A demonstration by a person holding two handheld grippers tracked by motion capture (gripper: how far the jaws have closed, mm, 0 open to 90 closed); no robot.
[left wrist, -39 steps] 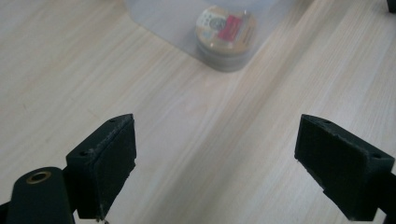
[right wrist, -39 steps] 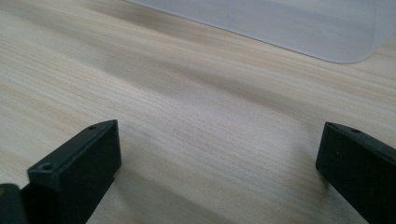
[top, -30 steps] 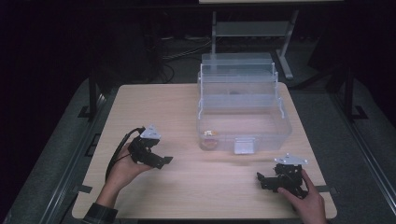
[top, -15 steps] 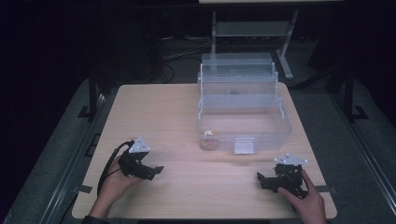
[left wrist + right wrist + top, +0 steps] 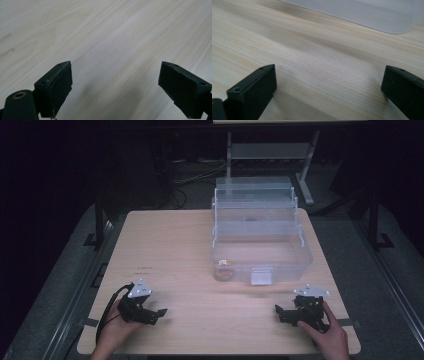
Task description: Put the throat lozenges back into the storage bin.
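At the far left of the high view I have my left gripper (image 5: 159, 312) low on the wooden table (image 5: 170, 250), close to the near left corner, with its cable looping back along the hand that holds it. In the left gripper view its jaws stand wide apart with nothing between them, just pale wood grain under and ahead of them (image 5: 115, 82). The grey three-cornered plate sits on top of it, facing up.

Moving right, the middle of the table is bare wood. Past the centre, towards the far right, stands the clear plastic storage box (image 5: 260, 245), a stepped one with tiers rising towards the back. It rests on the table, well apart from both grippers. Inside its lower front compartment, at the left front corner, I can see a small orange-and-white object (image 5: 224, 265); it is too small for me to tell what it is. A pale latch (image 5: 261, 276) sits at the middle of the front wall.

At the right, my right gripper (image 5: 278, 311) lies near the near right corner of the table, in front of the box and clear of it. Its jaws are spread wide and empty in the right gripper view (image 5: 329, 85), and the rounded edge of the box shows beyond them at the top.
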